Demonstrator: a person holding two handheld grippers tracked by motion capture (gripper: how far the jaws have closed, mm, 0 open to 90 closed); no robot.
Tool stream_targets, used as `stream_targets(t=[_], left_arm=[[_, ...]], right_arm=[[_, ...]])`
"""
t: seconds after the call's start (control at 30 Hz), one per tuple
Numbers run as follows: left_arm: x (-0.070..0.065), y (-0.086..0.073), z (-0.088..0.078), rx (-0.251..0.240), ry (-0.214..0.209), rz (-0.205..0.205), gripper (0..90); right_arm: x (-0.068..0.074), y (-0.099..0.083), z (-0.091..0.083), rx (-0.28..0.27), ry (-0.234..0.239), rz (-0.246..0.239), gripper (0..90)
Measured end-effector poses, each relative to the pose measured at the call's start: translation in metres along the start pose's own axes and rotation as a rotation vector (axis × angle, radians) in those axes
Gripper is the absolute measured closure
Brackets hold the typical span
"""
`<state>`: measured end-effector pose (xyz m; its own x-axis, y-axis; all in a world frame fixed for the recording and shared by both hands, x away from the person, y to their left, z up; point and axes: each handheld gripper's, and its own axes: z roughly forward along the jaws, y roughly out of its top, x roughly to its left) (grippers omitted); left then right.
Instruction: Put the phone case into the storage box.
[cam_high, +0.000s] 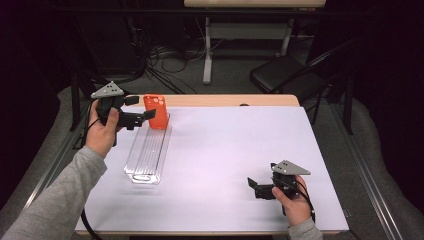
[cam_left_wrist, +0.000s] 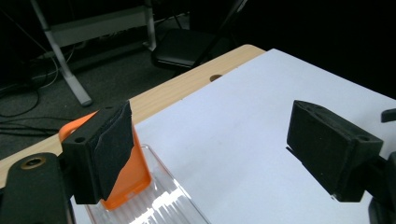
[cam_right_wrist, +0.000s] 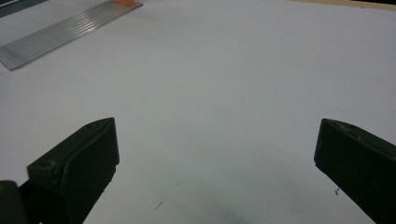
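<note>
An orange phone case (cam_high: 156, 112) stands upright at the far end of a clear ribbed plastic tray (cam_high: 147, 155) on the left side of the white table top. My left gripper (cam_high: 141, 107) hovers just left of the case, jaws open and pointing toward it. In the left gripper view the case (cam_left_wrist: 137, 170) sits behind the left jaw, outside the gap, above the tray (cam_left_wrist: 159, 205); my left gripper (cam_left_wrist: 215, 149) holds nothing. My right gripper (cam_high: 256, 187) rests low at the front right, open and bare. In its own view, my right gripper (cam_right_wrist: 215, 154) faces white table, with the tray (cam_right_wrist: 60, 32) far off.
The white sheet (cam_high: 235, 155) covers a wooden table whose far edge (cam_high: 225, 100) shows bare wood. Beyond it stand a black chair (cam_high: 285, 75) and a white-legged desk (cam_high: 207, 50), with cables on the floor. Metal rails run along both table sides.
</note>
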<state>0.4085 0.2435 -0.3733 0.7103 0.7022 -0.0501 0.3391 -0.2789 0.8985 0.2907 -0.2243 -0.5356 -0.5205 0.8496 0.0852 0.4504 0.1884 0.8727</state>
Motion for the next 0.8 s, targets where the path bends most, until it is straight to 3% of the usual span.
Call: stream_targets(t=[0.37, 0.57, 0.8], left_arm=[[-0.020, -0.011, -0.004, 0.020, -0.030, 0.025, 14.7], [-0.032, -0.021, -0.012, 0.022, -0.037, 0.013, 14.7], [-0.045, -0.037, -0.015, 0.025, -0.030, 0.052, 14.7]], right_arm=[[0.002, 0.001, -0.001, 0.002, 0.013, -0.021, 0.0], [0.000, 0.000, -0.004, 0.002, 0.026, -0.035, 0.0], [0.002, -0.003, -0.007, -0.005, 0.029, -0.037, 0.0]])
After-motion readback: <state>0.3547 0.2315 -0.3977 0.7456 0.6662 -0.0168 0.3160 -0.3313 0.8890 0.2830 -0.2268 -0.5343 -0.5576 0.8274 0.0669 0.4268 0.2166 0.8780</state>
